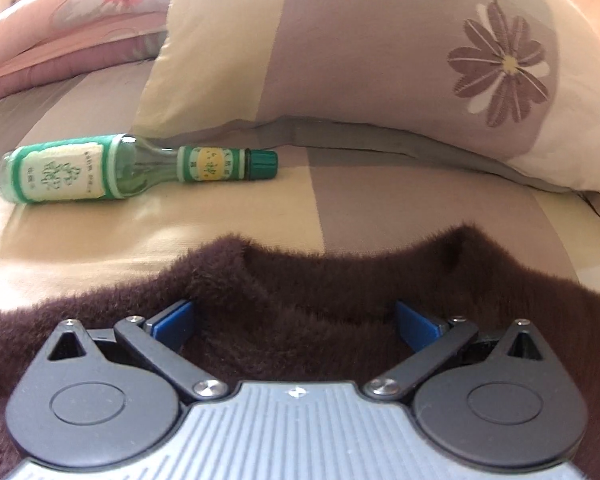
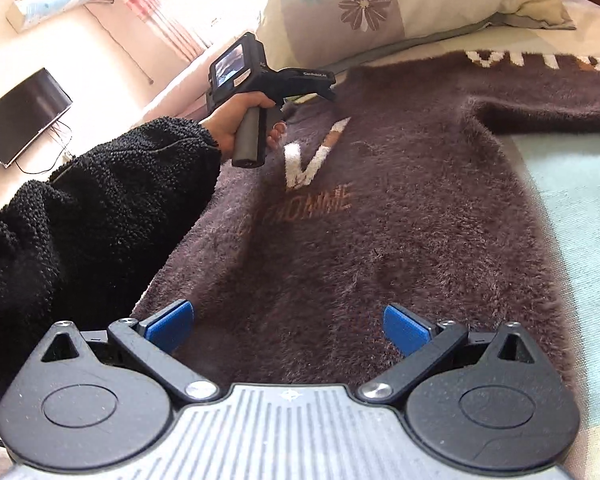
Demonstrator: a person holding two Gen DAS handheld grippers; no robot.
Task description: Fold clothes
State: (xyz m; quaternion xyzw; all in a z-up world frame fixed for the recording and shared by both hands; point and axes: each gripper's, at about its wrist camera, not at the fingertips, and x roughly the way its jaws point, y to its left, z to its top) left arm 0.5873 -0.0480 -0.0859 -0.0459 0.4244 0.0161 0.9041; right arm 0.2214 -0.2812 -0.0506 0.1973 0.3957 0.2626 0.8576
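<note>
Jaws of both grippers spread wide over brown sweater [image 2: 380, 208] on bed [image 1: 228, 208] (pillow [image 1: 380, 48] beyond).

The brown sweater [image 2: 380, 220] carried a white "V" above orange letters ending "HOMME", mid-frame. White letters on its sleeve at upper right were unreadable. The green bottle [image 1: 132, 170] bore Chinese characters too small to read.
</note>
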